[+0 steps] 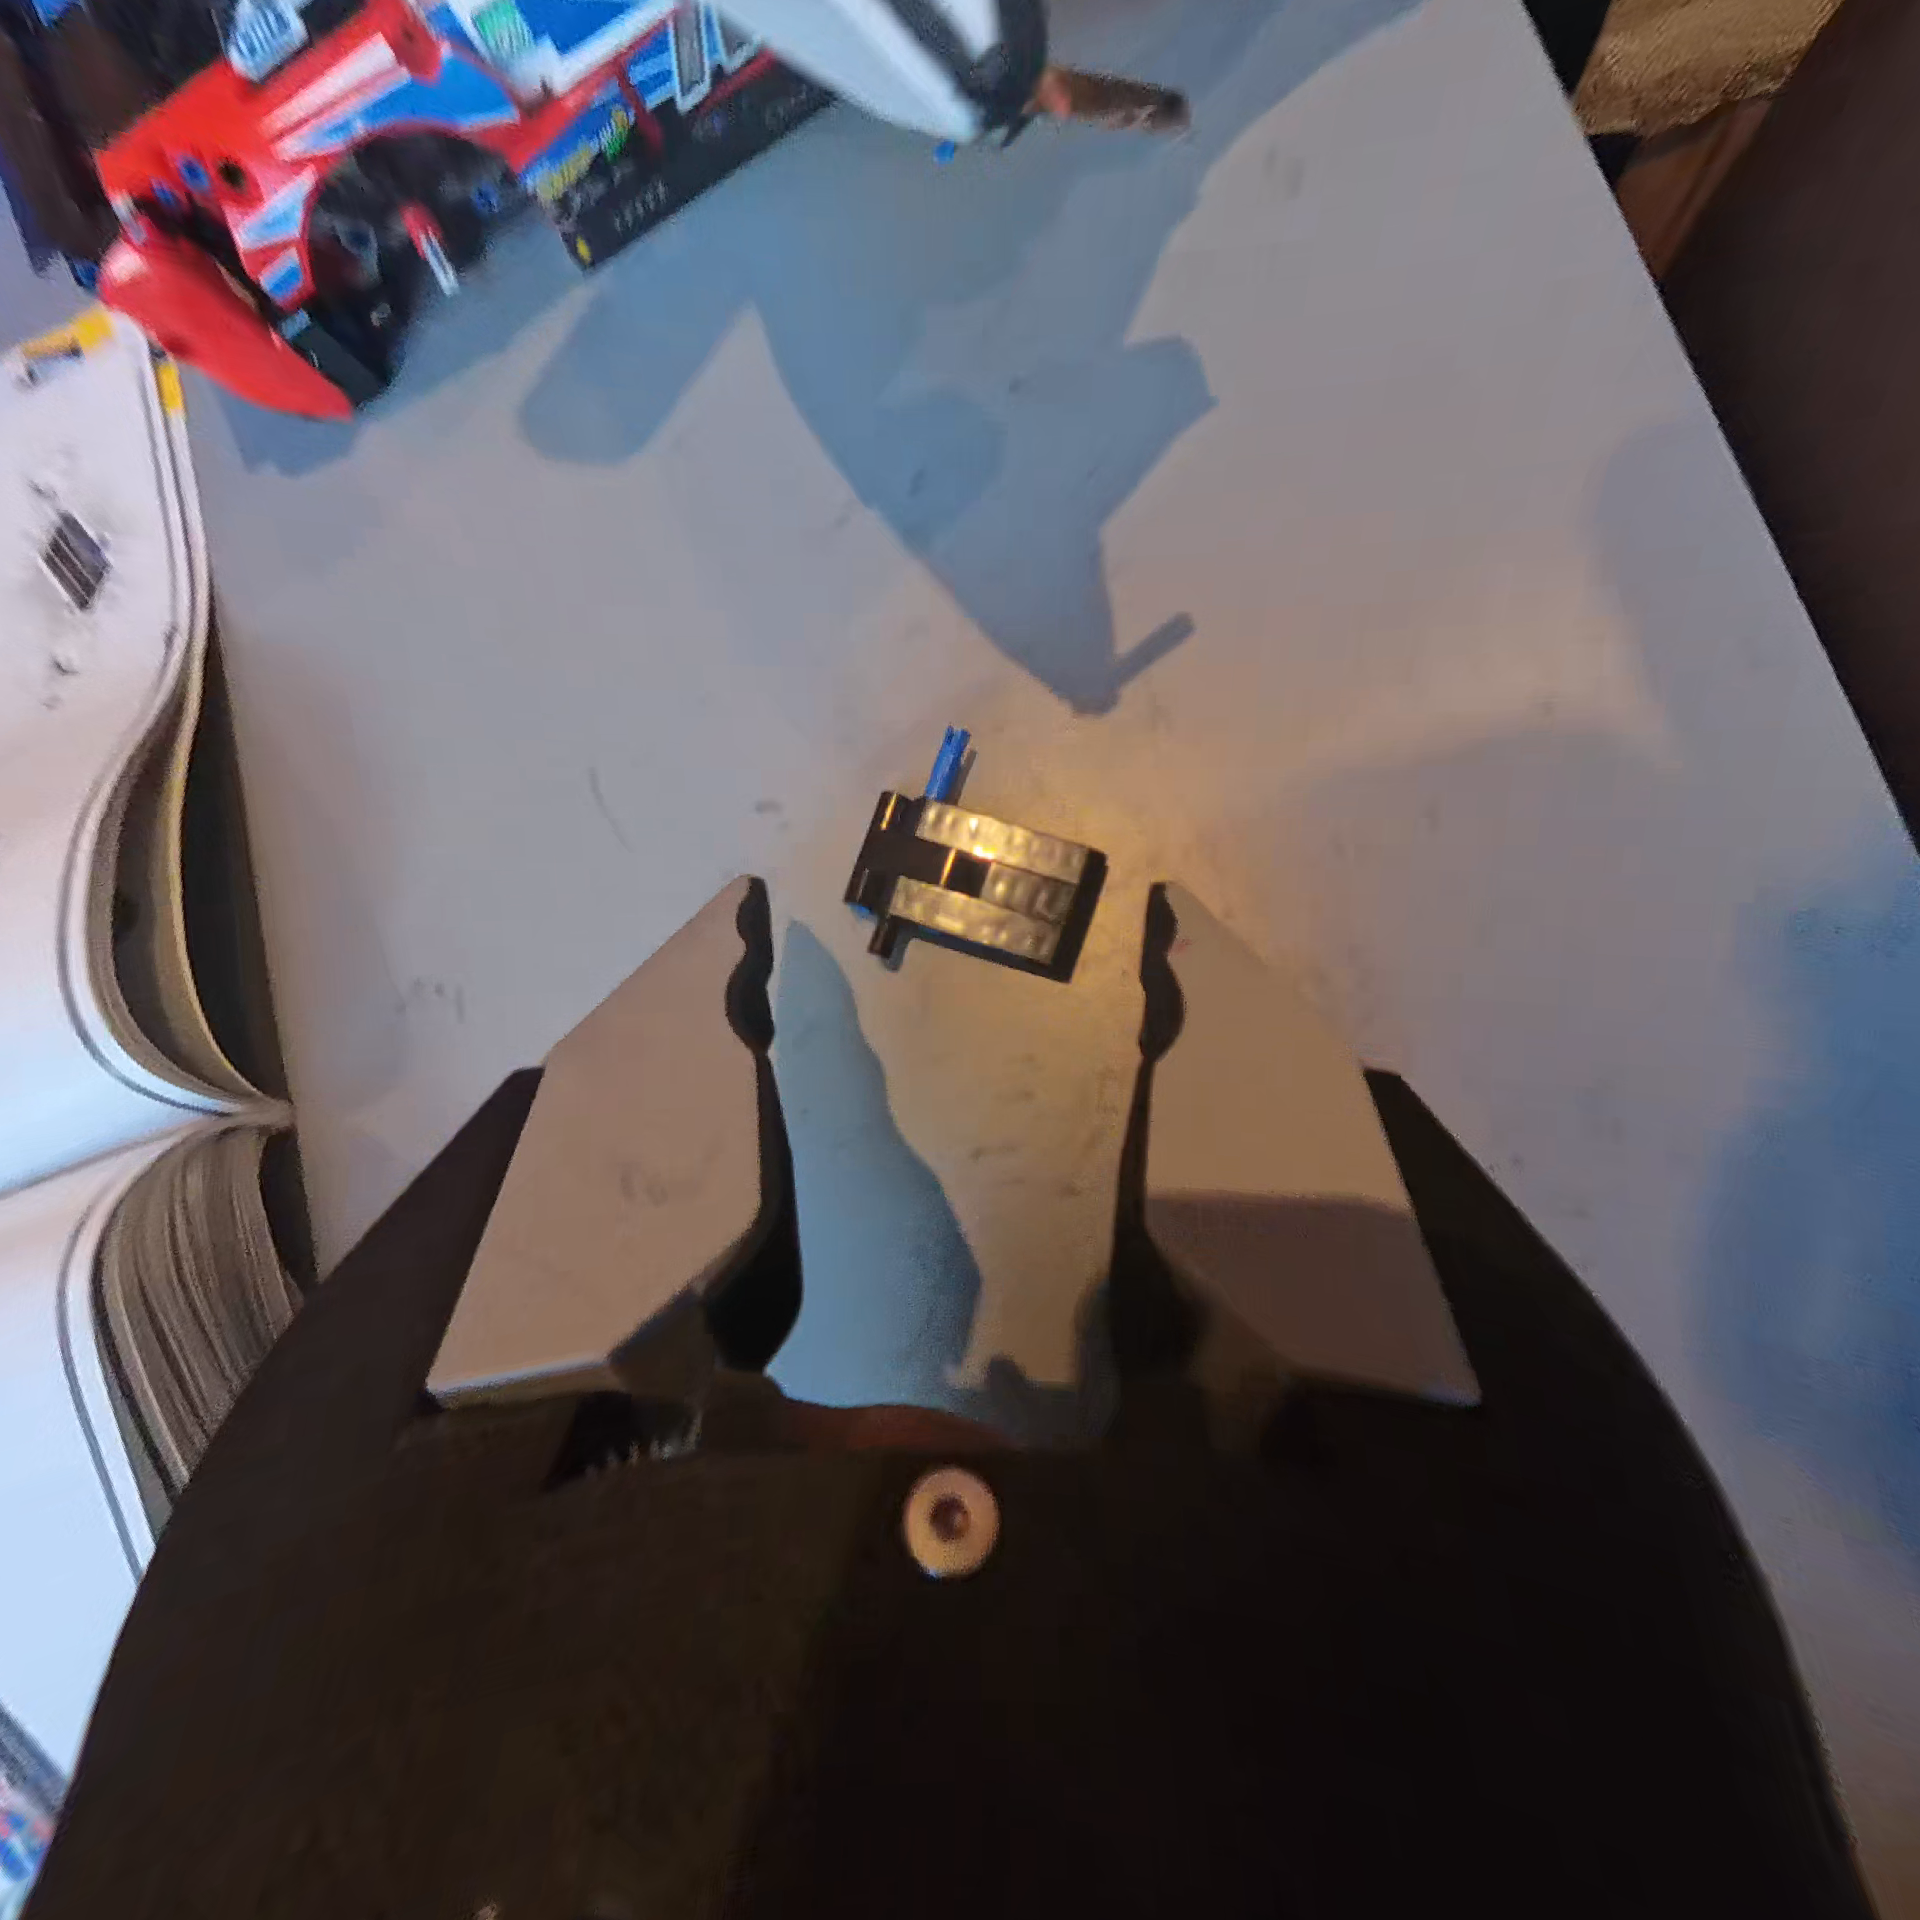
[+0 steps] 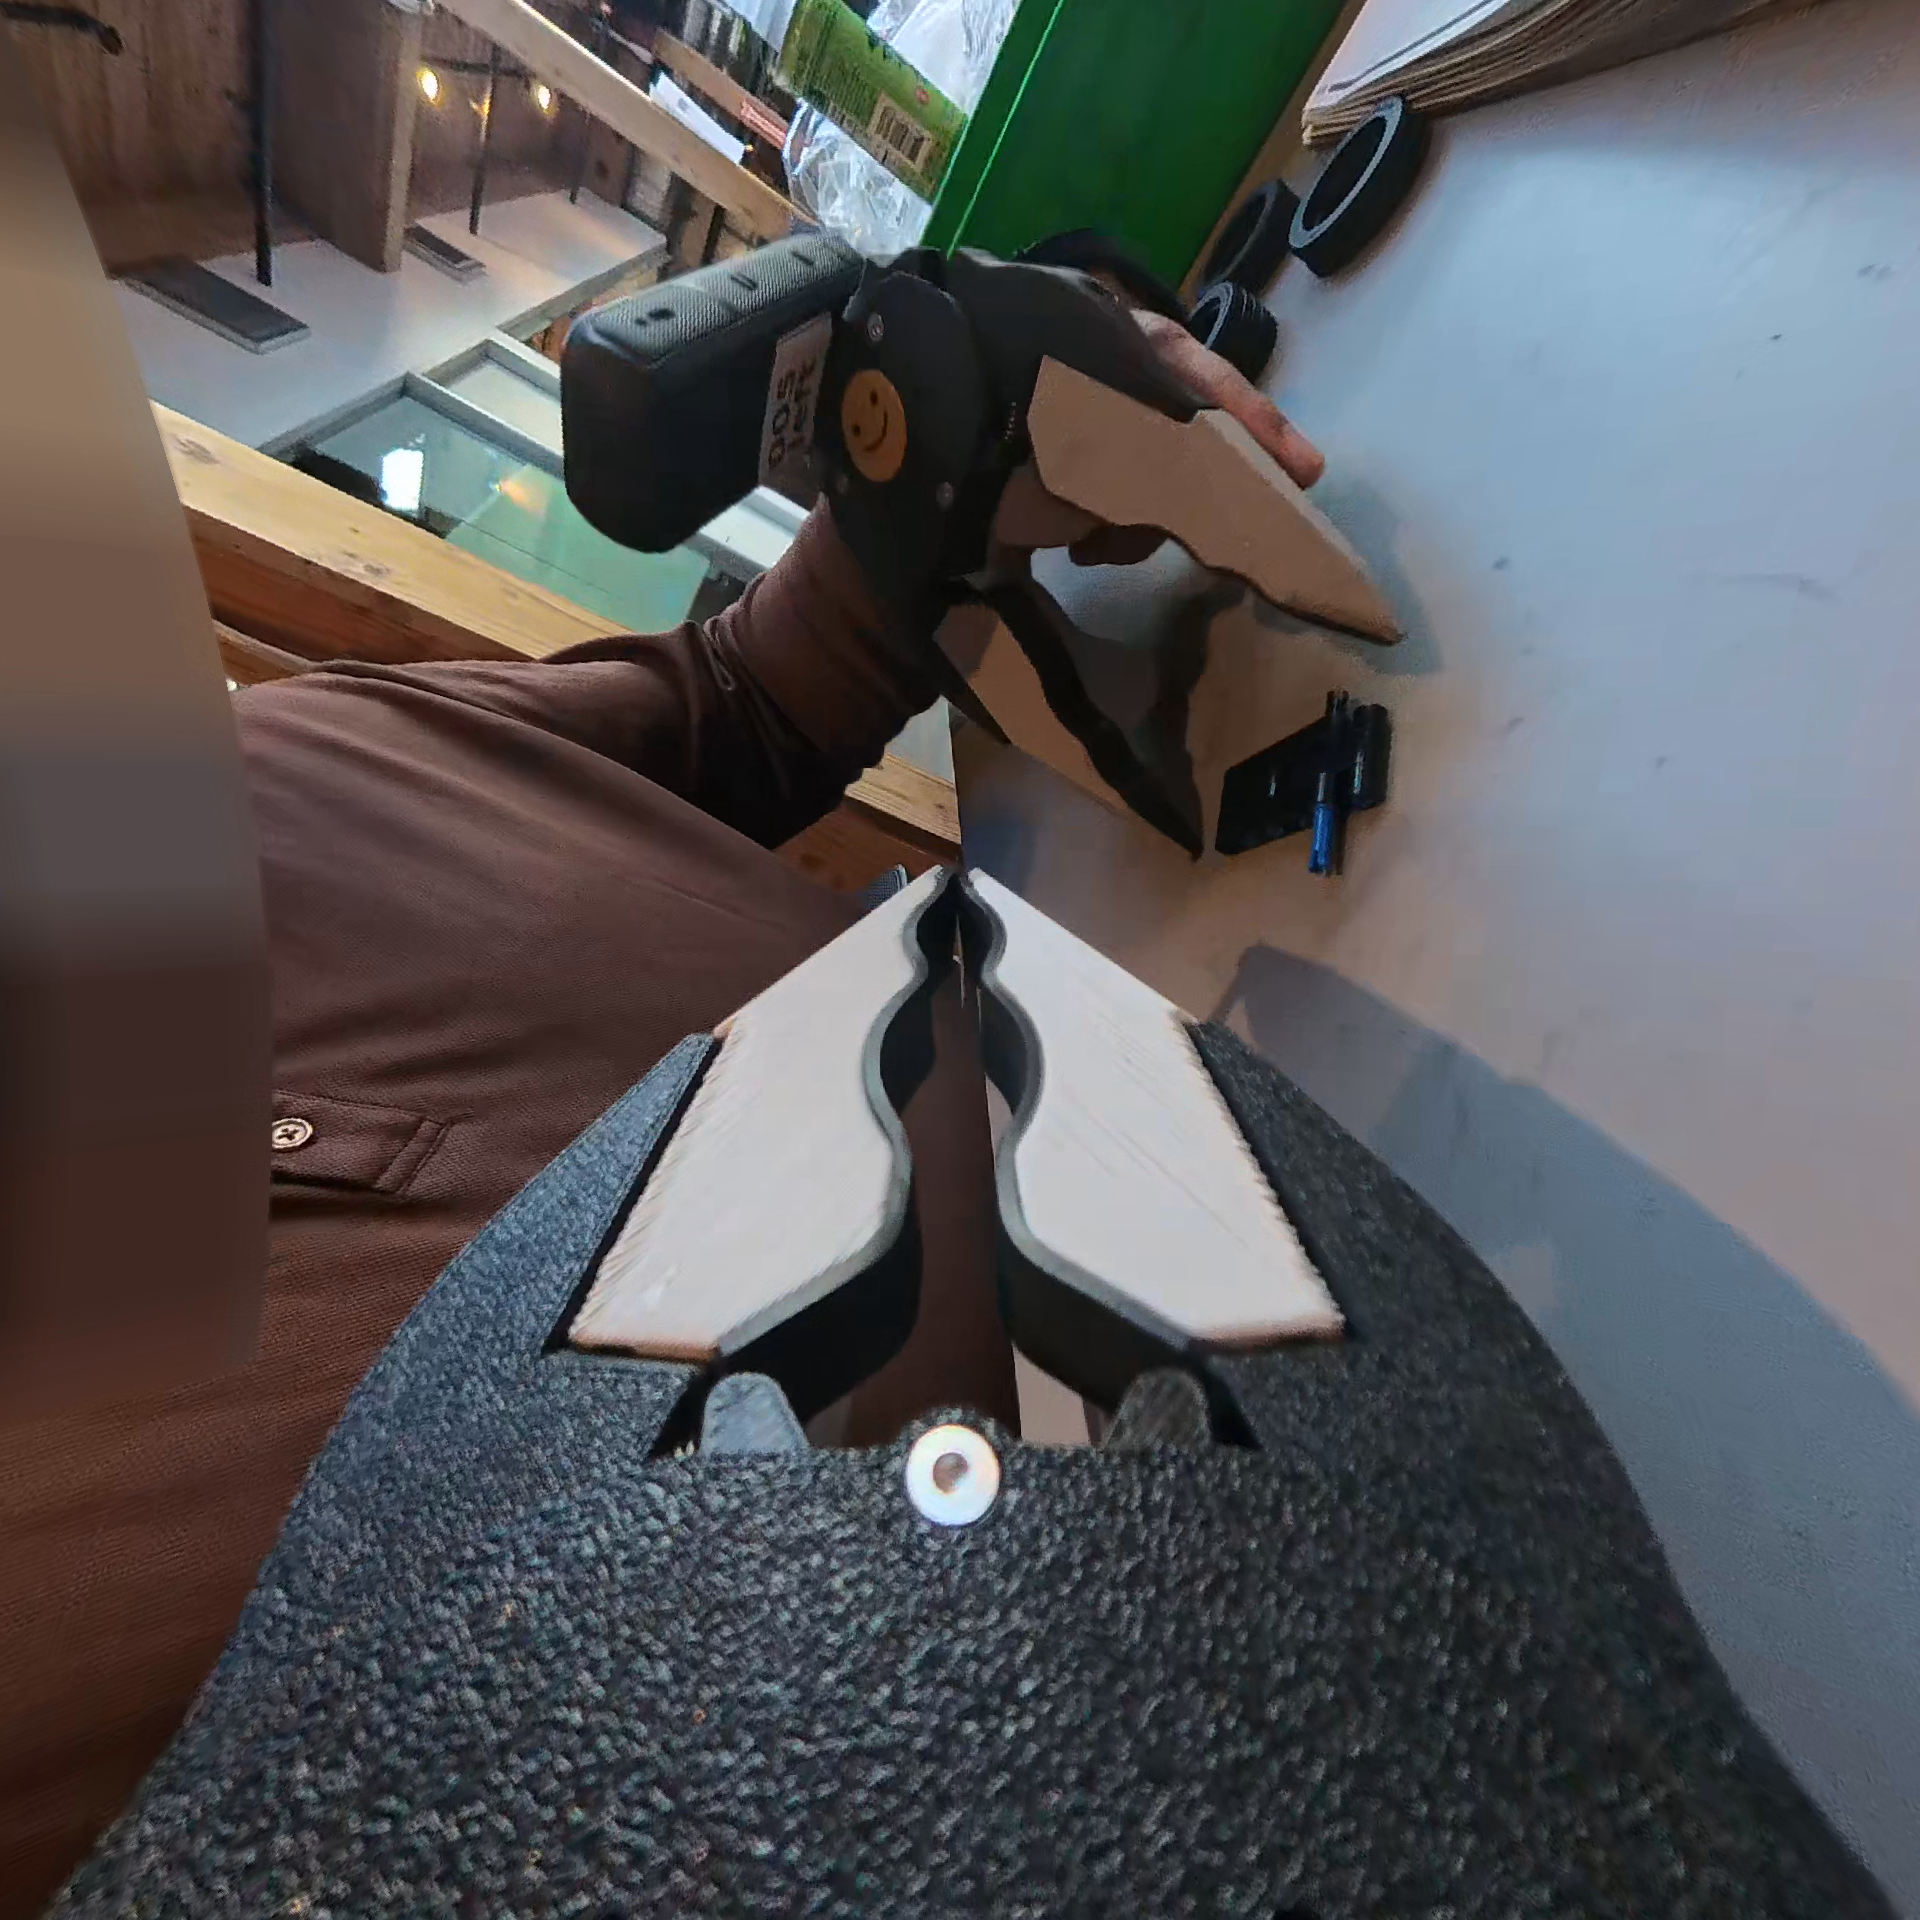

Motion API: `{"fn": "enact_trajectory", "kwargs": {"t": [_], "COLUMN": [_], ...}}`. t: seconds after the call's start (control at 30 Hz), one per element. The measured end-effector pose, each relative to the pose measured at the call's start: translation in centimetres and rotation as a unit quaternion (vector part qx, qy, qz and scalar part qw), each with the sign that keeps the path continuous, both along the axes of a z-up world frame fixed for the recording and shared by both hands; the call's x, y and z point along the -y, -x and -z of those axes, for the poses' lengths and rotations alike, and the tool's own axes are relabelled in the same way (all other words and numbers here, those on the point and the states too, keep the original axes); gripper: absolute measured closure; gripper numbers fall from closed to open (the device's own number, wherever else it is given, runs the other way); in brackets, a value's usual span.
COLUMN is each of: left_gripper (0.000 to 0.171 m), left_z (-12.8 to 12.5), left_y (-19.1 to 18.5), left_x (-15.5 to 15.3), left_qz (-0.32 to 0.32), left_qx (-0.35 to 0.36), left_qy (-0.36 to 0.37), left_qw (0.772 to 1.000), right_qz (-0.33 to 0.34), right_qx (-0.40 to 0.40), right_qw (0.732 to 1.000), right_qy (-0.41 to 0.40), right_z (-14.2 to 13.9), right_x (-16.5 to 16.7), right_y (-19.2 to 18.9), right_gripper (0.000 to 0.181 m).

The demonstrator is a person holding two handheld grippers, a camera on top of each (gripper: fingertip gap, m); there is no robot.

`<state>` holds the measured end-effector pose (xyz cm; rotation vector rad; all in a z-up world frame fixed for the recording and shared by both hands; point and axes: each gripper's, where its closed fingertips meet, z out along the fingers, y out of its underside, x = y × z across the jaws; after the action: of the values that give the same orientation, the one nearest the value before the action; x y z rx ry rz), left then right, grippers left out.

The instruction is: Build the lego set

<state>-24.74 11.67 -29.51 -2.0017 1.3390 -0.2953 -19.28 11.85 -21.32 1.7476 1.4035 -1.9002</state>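
A small black lego assembly [image 1: 977,888] with pale ribbed tiles and a blue pin sticking out lies on the white table [image 1: 1455,831]. My left gripper [image 1: 956,902] is open, its fingertips low on either side of the assembly's near end and not touching it. The right wrist view shows the same: the left gripper [image 2: 1294,740] open around the assembly [image 2: 1299,774]. My right gripper [image 2: 961,896] is shut and held above the table. In the left wrist view it [image 1: 951,135] shows at the top with a small blue pin [image 1: 943,153] at its tip.
A red, white and blue lego truck [image 1: 291,208] and the set's box [image 1: 665,156] stand at the far left. An open instruction book [image 1: 94,831] lies along the left edge. Black tyres [image 2: 1356,192] lie at the table's far end. A person's brown sleeve [image 2: 582,748] is beside the table. Spacing between my two grippers at the tips: around 10 centimeters.
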Motion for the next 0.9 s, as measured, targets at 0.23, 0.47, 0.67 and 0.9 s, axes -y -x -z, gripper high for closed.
{"fn": "enact_trajectory", "kwargs": {"t": [0.23,0.47,0.67,0.9], "left_gripper": [0.096,0.083,0.085,0.102], "left_z": [0.6,0.5,-0.6,-1.8], "left_y": [-1.2,-3.0,-3.6,-1.4], "left_x": [2.7,4.7,5.6,3.5], "left_qz": [-0.018,-0.038,-0.055,-0.114], "left_qx": [0.028,0.053,0.086,0.102], "left_qy": [0.067,0.118,0.101,0.026], "left_qw": [0.997,0.991,0.99,0.988], "right_qz": [0.0,-0.004,0.006,0.041], "right_qx": [-0.007,-0.008,-0.003,-0.043], "right_qw": [1.0,1.0,1.0,0.998], "right_qy": [-0.007,-0.01,-0.014,-0.023], "right_z": [-0.4,-0.5,-0.1,-0.9], "right_x": [-0.5,-0.2,-0.5,-0.8], "right_y": [-1.1,-1.1,-0.9,0.5], "right_gripper": [0.181,0.181,0.181,0.181]}}
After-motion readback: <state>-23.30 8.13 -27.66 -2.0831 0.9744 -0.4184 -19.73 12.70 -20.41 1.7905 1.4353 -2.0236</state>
